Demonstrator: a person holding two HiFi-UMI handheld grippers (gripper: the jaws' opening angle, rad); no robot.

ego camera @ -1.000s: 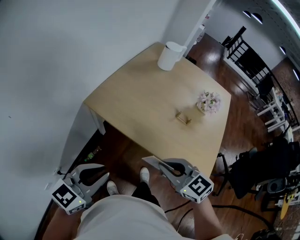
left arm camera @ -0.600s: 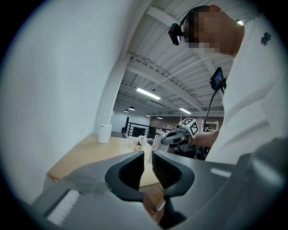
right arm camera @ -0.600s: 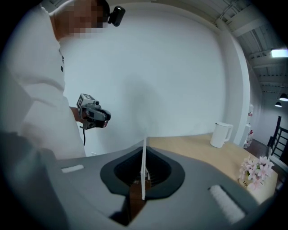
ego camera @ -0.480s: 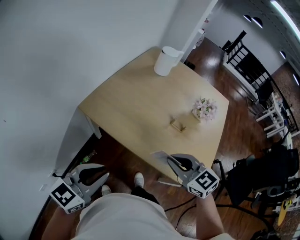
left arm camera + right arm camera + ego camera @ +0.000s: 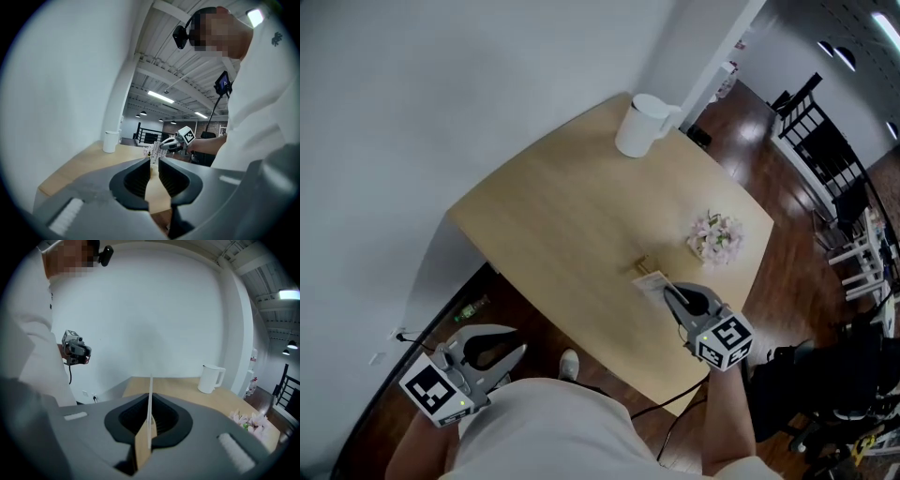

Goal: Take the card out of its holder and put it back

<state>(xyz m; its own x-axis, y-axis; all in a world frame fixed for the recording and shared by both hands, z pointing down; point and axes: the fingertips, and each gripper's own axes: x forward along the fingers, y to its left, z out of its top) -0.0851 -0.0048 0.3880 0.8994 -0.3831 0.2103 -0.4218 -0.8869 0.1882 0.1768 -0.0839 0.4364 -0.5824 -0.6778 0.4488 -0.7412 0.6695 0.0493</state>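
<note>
Card (image 5: 652, 281) edge-on between fully closed right fingers (image 5: 162, 420); left fingers (image 5: 139, 177) narrowly apart

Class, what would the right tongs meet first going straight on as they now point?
Likely the small card holder on the table, just beyond the card the right tongs grip; depth unclear.

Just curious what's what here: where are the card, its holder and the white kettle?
card (image 5: 652, 280): head view, its white face.
holder (image 5: 640, 266): head view, its brass-coloured body.
white kettle (image 5: 639, 127): head view, its side wall.
</note>
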